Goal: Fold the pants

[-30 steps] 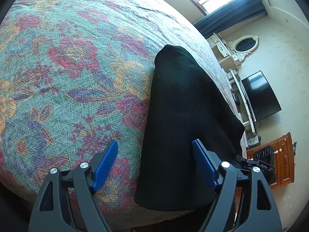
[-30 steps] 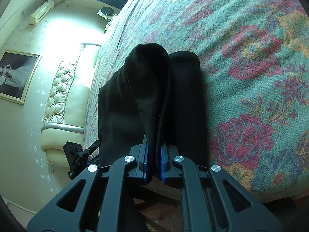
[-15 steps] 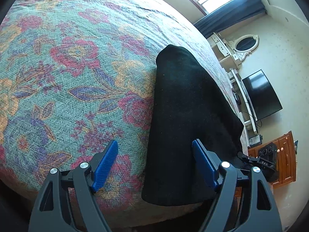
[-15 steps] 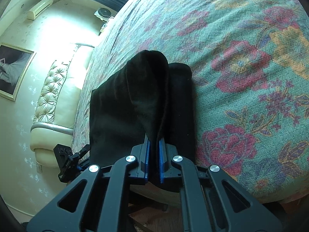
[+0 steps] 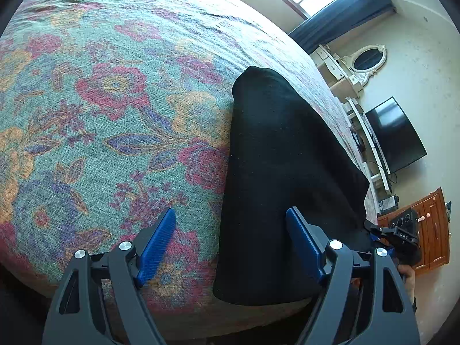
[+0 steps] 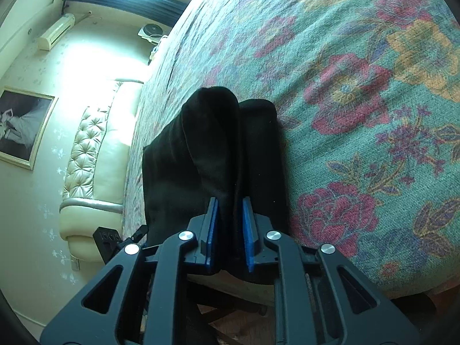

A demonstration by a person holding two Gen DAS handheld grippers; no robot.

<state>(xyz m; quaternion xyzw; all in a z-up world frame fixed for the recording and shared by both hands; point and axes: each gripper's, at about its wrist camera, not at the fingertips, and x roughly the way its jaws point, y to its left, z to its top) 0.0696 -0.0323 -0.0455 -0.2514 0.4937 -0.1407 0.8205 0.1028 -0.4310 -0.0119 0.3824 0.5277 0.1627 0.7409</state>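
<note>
Black pants (image 5: 281, 158) lie folded lengthwise on the flowered bedspread (image 5: 100, 115), reaching the bed's near edge. My left gripper (image 5: 230, 212) hangs open above that edge, one finger over the pants and the other over the bedspread, with nothing gripped. In the right wrist view a raised fold of the pants (image 6: 212, 143) stands between the blue pads of my right gripper (image 6: 229, 201). Its jaws are opening, and the cloth still sits in the narrow gap. Each gripper shows at the edge of the other's view: the right gripper (image 5: 402, 235) and the left gripper (image 6: 109, 241).
A television (image 5: 396, 135), an oval mirror (image 5: 369, 60) and a wooden cabinet (image 5: 431, 230) line the wall past the pants. On the other side stand a cream tufted sofa (image 6: 95, 158) and a framed picture (image 6: 20, 126). Floor shows below the bed's near edge.
The right gripper's pads, shut tight on the raised fold before, have parted a little. The pants' near end has shifted slightly right in the left wrist view. The left gripper is unchanged.
</note>
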